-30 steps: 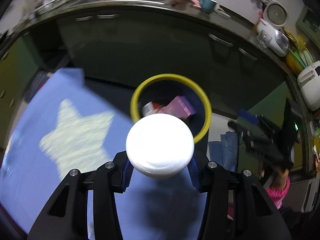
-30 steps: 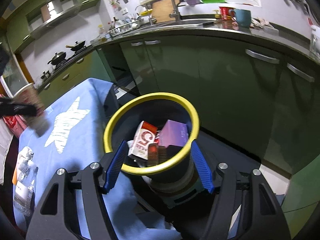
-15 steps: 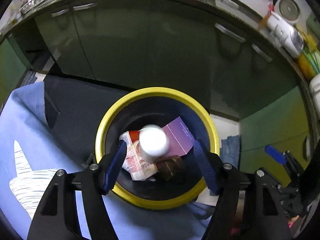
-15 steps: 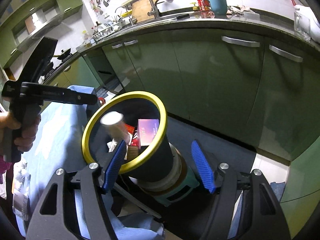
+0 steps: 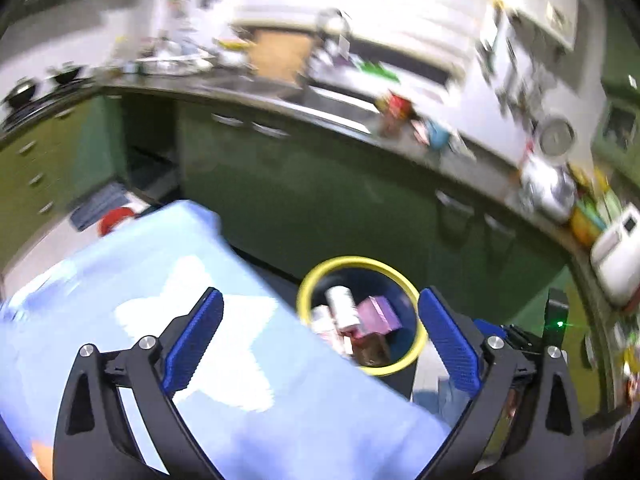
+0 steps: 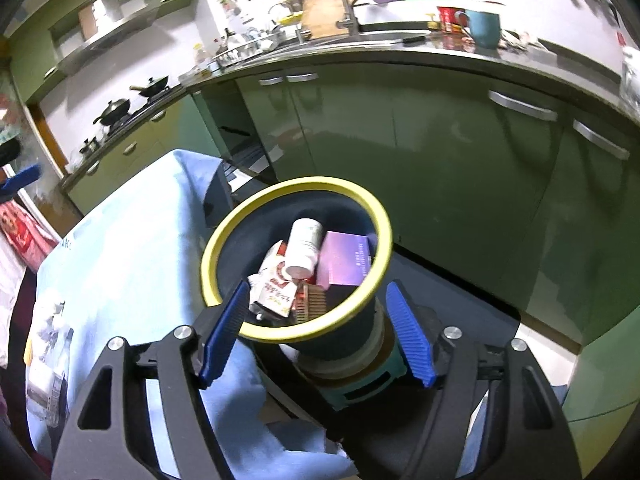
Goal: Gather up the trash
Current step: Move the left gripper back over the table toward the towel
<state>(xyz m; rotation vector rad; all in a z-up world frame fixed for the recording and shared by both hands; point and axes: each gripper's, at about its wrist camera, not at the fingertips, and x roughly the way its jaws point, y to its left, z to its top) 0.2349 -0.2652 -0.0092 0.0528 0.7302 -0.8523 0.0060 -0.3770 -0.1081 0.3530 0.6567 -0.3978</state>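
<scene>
The dark trash bin with a yellow rim (image 6: 296, 184) sits between the blue pads of my right gripper (image 6: 316, 292), which grips its body beside the table. Inside lie a white bottle (image 6: 304, 248), a purple box (image 6: 346, 260) and a red-and-white carton (image 6: 276, 280). In the blurred left wrist view the bin (image 5: 360, 260) shows smaller, with the white bottle (image 5: 340, 304) in it. My left gripper (image 5: 320, 308) hangs above the blue star tablecloth (image 5: 160, 320), its jaws opening wide with nothing between them.
Green kitchen cabinets (image 6: 400, 128) and a dark countertop with a sink and a teal mug (image 6: 484, 28) run behind the bin. Clear plastic bottles (image 6: 48, 352) lie on the blue cloth at the left. The right gripper's body (image 5: 516, 340) shows beside the bin.
The left gripper let go of the white bottle, which now lies in the bin. It then pulled back and up over the table with its jaws spreading. The bin tilted and returned.
</scene>
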